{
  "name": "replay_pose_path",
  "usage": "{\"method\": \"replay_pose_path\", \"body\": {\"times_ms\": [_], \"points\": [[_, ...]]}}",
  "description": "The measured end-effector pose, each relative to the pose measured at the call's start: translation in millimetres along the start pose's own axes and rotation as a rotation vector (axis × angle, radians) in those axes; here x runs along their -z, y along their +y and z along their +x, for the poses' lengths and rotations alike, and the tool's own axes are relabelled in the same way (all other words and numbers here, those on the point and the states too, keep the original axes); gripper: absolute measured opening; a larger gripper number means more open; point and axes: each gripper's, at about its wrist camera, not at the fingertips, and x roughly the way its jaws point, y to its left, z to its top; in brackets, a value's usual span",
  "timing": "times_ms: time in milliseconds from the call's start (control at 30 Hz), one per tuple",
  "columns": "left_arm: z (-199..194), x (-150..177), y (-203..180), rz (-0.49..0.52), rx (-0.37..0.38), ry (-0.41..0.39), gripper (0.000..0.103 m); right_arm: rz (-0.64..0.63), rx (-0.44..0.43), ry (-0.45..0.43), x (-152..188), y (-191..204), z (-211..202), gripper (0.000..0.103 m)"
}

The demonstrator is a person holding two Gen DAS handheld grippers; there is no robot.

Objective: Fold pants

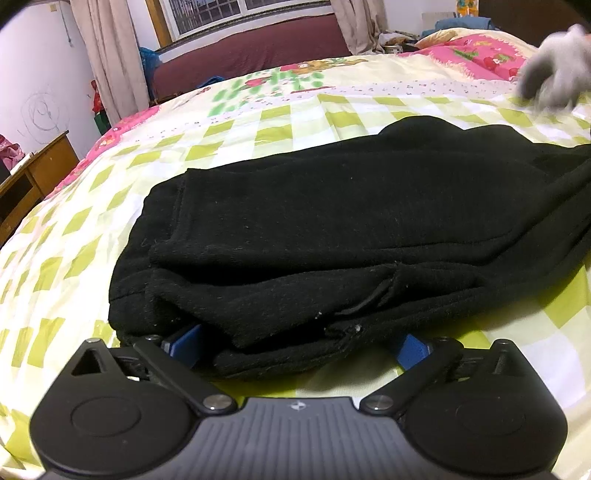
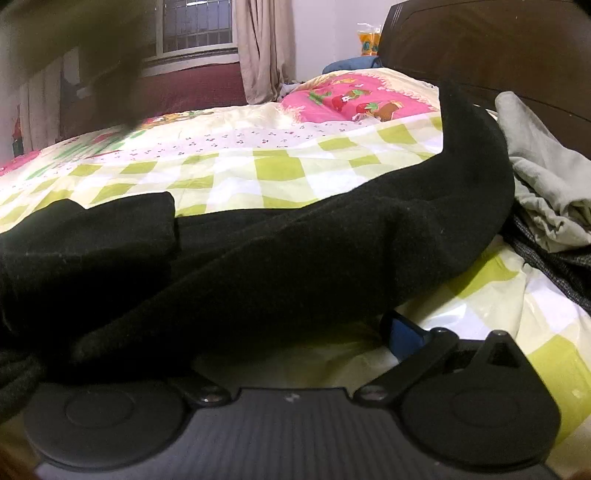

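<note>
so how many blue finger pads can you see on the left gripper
2. One blue pad is at the left, tucked under the near edge of the black pants; the other is at the right, beside that edge. Both are partly hidden.

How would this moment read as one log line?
task: fold pants | black pants: partly folded on checked bedspread | left gripper: open at near edge | right gripper: open, at pants edge

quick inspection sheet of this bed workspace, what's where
surface: bed with a checked green and white sheet, pink border at the far side
job's things: black pants lying folded in layers on the sheet
clutter: grey cloth heaped beside the pants, by the dark headboard
grippers: left claw open, fingers astride the pants' near edge; right claw low at the pants' edge, one finger hidden, state unclear
cables: nothing seen
surroundings: curtained window, wooden desk
</note>
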Motion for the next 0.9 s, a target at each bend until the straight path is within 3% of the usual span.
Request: {"method": "replay_pose_path", "body": {"times_ms": [333,900], "points": [[6.8,-1.4,15.3,-0.055,0.060,0.014,0.103,0.002,0.000,-0.001,0.7,0.8,-2.4,0.102],[8.2,-2.5,12.7,-0.057,0.065,0.014,0.103,0.001,0.000,-0.001,2.0,2.4,-3.8,0.102]]}}
